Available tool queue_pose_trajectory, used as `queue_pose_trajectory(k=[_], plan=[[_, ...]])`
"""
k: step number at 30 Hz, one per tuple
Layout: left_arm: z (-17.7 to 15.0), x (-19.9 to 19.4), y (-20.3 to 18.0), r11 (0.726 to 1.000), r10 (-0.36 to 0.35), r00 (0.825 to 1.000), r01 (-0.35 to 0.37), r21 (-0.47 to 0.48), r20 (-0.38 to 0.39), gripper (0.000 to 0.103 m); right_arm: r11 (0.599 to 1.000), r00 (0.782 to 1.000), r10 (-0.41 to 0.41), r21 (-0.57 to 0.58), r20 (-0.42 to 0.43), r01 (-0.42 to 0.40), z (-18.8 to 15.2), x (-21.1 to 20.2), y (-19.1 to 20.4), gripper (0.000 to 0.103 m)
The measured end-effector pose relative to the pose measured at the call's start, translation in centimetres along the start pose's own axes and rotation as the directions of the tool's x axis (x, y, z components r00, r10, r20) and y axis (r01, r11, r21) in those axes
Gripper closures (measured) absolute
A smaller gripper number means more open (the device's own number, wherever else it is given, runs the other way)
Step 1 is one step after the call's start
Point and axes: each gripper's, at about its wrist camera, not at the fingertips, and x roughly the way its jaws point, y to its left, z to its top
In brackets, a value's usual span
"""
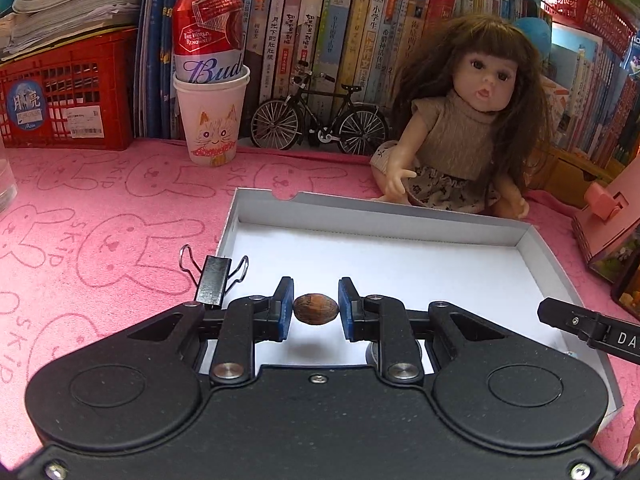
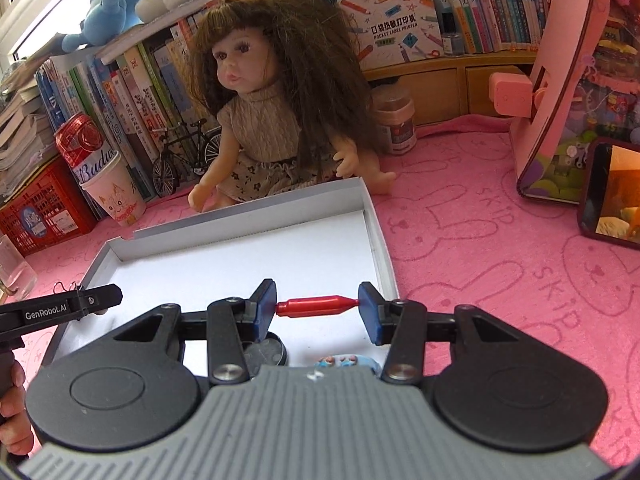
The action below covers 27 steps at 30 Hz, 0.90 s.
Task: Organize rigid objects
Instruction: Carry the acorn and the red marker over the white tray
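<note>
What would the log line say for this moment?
left gripper: shut on nut | right gripper: shut on red piece | both over white box

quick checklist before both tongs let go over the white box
1. Left tongs grip the brown oval nut end to end: ok.
2. Right tongs grip the red plastic bottle-shaped piece by its ends: ok.
3. Both loads are above the shallow white cardboard box: ok.
4. White floor under the nut is bare: ok.
5. Round dark tin lies in the box just under the right tongs, clearance: cannot tell.
6. Black binder clip at the box's left edge, clear of the left tongs: cannot tell.
</note>
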Motion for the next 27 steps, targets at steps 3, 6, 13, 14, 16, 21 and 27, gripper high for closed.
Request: queue_pose_trajectory(k=[3,6,13,14,16,21,27], plan=[[-0.3,0.4,-0.2,1.000,0.001,1.000,-0.001,0.010,-0.002,0.081,1.000,1.000,0.001,-0.003,-0.003,-0.001,-0.1,0.3,0.0,0.052],[-0.7,0.7,-0.4,1.000,0.011,1.000,-0.011,0.020,-0.003,0.081,1.000,1.000,0.012,-0.007,0.002,-0.012,-0.3,0.5,0.0,0.051],[-0.8,1.0,-0.5,0.999,0.027,1.000,-0.026,0.030,-0.005,0.081,0.999,1.000,0.003,-0.040,0.014,-0.003,-0.5,0.7,0.4,0.051],[-0.8,1.1,-0.5,0.999,0.030,0.999,-0.029,0.030,-0.013,0.081,0.999,1.000,0.002,-0.044,0.013,-0.001,-0.5,0.7,0.5,0.051],[-0.7,1.1,-0.5,0.999,0.034,0.999,-0.033,0.031,-0.016,0.081,0.999,1.000,0.000,-0.053,0.009,0.001,-0.4,0.8,0.6,0.051],[-0.8,1.2,-0.8,0.998,0.047,0.999,-0.046,0.052,-0.014,0.081,0.996,1.000,-0.021,-0.082,0.009,0.022,-0.5,1.1,1.0,0.051],[-0.8,1.2,-0.7,0.998,0.048,0.999,-0.047,0.051,-0.014,0.081,0.995,0.999,-0.036,-0.095,0.009,0.036,-0.5,1.2,1.2,0.051]])
